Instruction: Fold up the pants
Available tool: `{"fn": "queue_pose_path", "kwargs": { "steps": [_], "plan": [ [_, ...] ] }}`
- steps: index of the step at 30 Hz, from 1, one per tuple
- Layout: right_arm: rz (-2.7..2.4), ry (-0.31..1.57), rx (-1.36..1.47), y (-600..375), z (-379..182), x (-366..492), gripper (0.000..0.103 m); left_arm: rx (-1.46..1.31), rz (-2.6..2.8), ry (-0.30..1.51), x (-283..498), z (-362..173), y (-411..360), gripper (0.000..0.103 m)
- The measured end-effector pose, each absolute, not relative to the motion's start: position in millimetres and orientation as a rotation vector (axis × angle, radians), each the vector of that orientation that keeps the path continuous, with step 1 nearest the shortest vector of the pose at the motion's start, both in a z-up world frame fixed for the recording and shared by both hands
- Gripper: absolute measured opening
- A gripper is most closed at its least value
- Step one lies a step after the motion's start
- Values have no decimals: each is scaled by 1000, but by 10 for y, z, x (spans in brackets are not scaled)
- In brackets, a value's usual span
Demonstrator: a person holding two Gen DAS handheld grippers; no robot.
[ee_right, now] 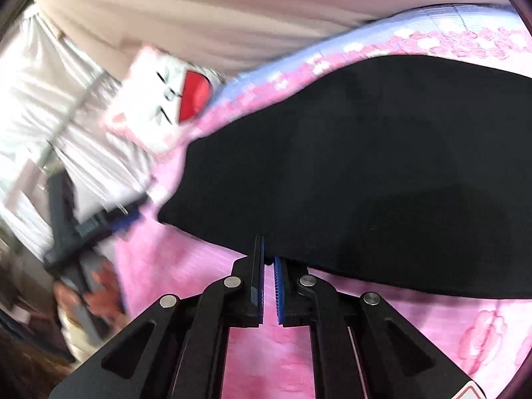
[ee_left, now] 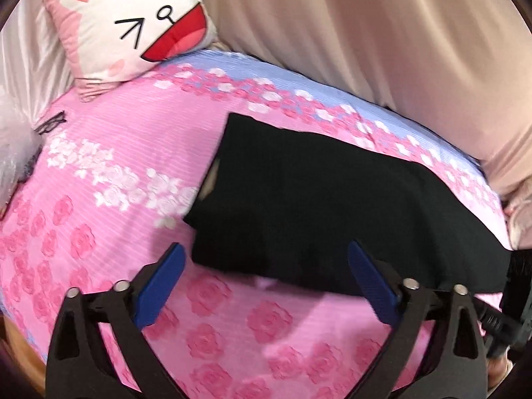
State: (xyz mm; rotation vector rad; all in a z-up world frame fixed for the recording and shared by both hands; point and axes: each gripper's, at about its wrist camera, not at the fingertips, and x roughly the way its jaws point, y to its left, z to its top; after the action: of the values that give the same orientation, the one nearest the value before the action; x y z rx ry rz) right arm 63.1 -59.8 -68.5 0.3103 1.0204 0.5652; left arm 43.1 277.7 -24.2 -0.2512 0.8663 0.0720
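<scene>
1. Pink rose-print bedspread [ee_left: 99,219] covers the bed and fills both wrist views; a beige curtain [ee_left: 365,33] hangs behind it from 12 to 2 o'clock.
2. Black pants [ee_left: 316,206] lie flat on the bedspread, apparently already folded to a compact oblong. In the left wrist view the long axis runs from 11 o'clock down to 4 o'clock.
3. Cat-face cushion [ee_left: 133,23] sits at 10 o'clock, well apart from the pants.
4. Left gripper [ee_left: 266,282] has jaws spread wide with nothing between them. It hovers just short of the pants' near edge, which lies at 12 o'clock from the blue pads [ee_left: 159,286].
5. Right gripper [ee_right: 268,282] has jaws drawn nearly together, tips at the pants' [ee_right: 365,166] near hem. Whether cloth is pinched there cannot be told; dark on dark hides it.
6. Judgement: the right gripper is nearer and already at the hem. Any further fold would carry that edge across the short axis.
</scene>
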Motion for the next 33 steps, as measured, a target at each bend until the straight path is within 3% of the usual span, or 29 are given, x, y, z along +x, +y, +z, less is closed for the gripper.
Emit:
{"fn": "queue_pose_path", "kwargs": {
  "steps": [5, 9, 13, 15, 16, 21, 22, 23, 24, 28, 31, 32, 33],
  "plan": [
    [615, 1056, 232, -588, -617, 451, 15, -147, 226, 914, 810, -528, 2777, 98],
    [623, 996, 91, -476, -413, 297, 42, -264, 229, 929, 771, -545, 2986, 97],
    [700, 895, -185, 167, -271, 373, 45, -328, 262, 882, 443, -346, 3255, 98],
    [747, 859, -322, 540, -311, 434, 57, -309, 304, 868, 279, -276, 3349, 98],
    [766, 836, -393, 737, -360, 448, 58, -305, 315, 863, 211, -257, 3382, 98],
    [857, 770, -659, 1638, -730, 621, 54, -306, 330, 852, -118, -247, 3515, 98],
    [862, 774, -669, 1746, -770, 701, 45, -307, 334, 853, -153, -254, 3536, 98],
    [868, 798, -637, 1814, -759, 810, 10, -307, 342, 855, -178, -265, 3566, 98],
    [868, 807, -551, 1822, -662, 936, 8, -306, 353, 854, -208, -268, 3600, 98],
    [829, 704, -340, 1749, -249, 1145, 7, -288, 387, 823, -276, -203, 3669, 98],
    [847, 901, -426, 2033, -797, 1337, 15, -292, 361, 821, -193, -178, 3623, 98],
    [852, 841, -422, 2010, -825, 1253, 18, -290, 346, 824, -145, -169, 3585, 98],
    [879, 845, -418, 1987, -777, 1175, 35, -280, 326, 825, -81, -140, 3516, 98]
  ]
}}
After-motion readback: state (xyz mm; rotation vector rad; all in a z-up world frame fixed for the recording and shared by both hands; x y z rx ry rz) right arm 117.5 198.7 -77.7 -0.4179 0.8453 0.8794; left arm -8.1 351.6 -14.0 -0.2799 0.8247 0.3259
